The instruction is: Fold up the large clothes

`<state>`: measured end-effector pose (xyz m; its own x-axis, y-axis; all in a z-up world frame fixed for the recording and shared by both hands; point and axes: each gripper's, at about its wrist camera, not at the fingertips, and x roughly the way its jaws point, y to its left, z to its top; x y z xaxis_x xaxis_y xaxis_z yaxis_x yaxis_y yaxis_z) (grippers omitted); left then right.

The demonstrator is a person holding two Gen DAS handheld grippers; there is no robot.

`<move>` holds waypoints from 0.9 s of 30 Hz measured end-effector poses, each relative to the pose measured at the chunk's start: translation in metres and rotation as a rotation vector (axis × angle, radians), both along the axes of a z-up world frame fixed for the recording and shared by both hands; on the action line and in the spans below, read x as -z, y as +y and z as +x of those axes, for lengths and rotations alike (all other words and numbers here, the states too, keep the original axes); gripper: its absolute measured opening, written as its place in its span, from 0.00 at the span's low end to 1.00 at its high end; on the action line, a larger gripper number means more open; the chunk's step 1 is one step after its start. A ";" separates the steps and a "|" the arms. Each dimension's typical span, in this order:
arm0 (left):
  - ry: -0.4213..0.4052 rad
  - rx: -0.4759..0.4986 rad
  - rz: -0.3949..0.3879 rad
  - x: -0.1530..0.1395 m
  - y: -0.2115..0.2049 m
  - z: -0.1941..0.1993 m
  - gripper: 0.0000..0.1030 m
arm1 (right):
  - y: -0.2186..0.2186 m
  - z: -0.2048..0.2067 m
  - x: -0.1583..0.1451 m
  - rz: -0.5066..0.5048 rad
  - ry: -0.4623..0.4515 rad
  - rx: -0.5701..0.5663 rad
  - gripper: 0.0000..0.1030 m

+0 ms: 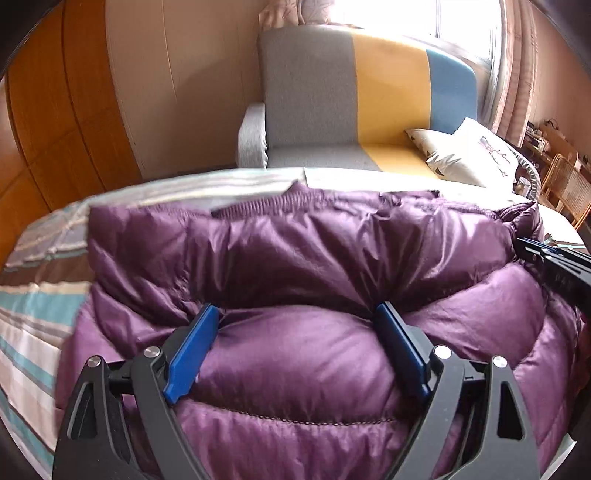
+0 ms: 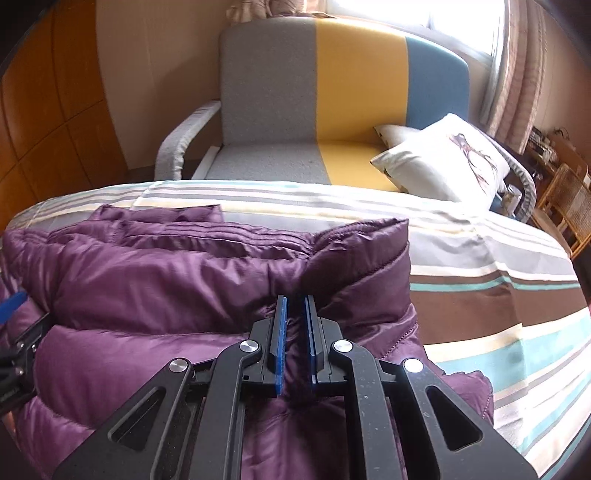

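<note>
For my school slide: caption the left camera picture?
Open left gripper over a puffy purple jacket on a striped bed.

Daylight floods a bedroom from a curtained window.
A sofa in grey, yellow and blue panels stands beyond the striped bedspread, two cushions at its right end; wood panelling lines the left wall, and a cane chair sits at far right.
</note>
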<state>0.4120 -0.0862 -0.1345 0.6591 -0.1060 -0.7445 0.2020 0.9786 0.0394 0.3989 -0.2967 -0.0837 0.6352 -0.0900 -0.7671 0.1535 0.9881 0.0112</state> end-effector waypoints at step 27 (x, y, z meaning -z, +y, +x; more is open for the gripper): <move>-0.027 -0.377 -0.199 -0.012 0.157 -0.109 0.92 | 0.060 -0.144 -0.037 0.075 -0.157 -0.149 0.88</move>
